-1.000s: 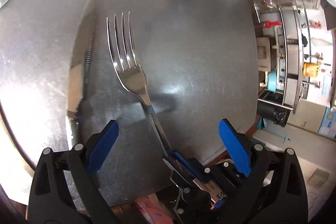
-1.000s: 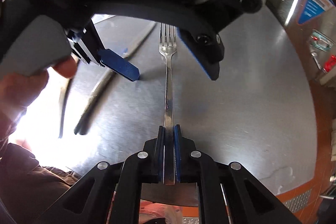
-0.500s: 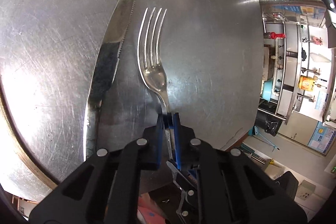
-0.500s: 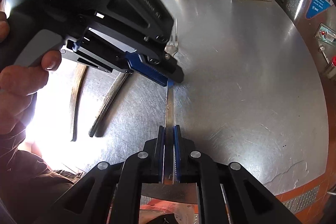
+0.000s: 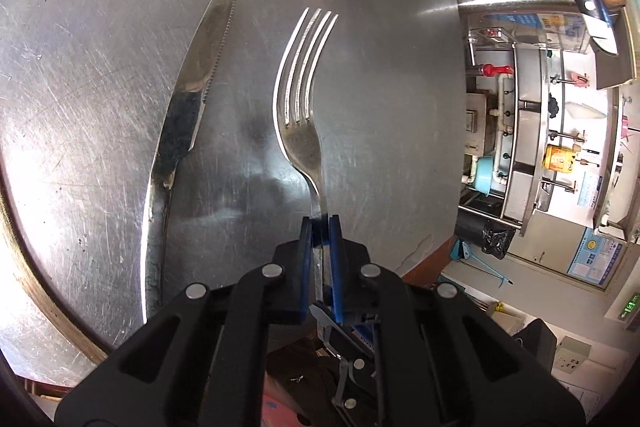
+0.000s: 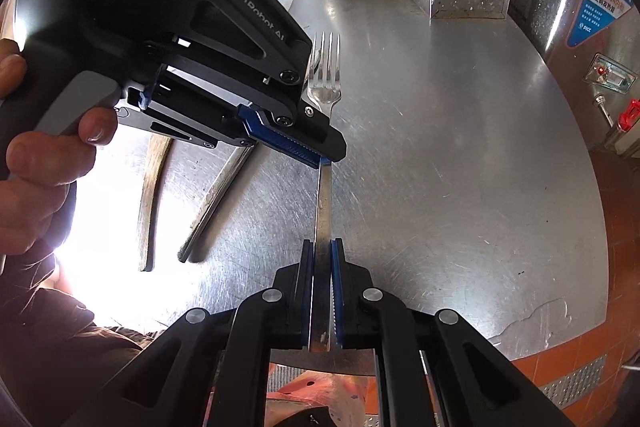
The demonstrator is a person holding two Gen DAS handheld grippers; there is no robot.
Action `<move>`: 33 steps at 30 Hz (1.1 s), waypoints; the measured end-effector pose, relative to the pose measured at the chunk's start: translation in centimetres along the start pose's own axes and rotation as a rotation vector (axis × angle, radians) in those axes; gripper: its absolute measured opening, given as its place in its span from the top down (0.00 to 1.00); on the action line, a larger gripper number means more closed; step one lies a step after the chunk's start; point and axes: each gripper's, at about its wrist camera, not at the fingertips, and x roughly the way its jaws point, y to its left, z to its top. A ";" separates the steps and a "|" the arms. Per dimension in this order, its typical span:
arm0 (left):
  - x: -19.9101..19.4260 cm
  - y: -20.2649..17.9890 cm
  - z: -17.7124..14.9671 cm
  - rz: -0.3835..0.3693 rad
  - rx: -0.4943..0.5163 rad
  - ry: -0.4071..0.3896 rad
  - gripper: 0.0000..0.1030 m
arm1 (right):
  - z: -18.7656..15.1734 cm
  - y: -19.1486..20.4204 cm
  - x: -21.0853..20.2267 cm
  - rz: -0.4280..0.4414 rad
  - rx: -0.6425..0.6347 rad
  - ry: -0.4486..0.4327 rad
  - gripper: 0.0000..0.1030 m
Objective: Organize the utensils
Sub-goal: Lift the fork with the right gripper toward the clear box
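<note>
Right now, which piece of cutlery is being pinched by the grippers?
The fork. Both grippers clamp its handle, while the serrated knife lies untouched on the steel table beside it.

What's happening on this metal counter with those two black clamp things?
A person is sorting cutlery with a handheld gripper in each hand. Both are clamped on one fork: the right gripper on the handle end, the left gripper near the neck, its jaws having just closed there. A serrated knife lies beside it on the steel counter.
</note>
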 end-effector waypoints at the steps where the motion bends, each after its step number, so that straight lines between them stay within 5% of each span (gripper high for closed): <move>1: -0.4 -0.1 -0.3 -0.007 0.003 -0.005 0.93 | 0.0 0.1 -0.2 -0.003 -0.002 -0.004 0.91; 18: -9.7 0.0 -2.1 -0.151 0.070 -0.176 0.93 | 3.6 4.0 -5.3 -0.078 -0.119 -0.115 0.91; 33: -20.3 2.5 -2.9 -0.201 0.093 -0.365 0.93 | 9.1 10.3 -7.3 -0.122 -0.270 -0.217 0.91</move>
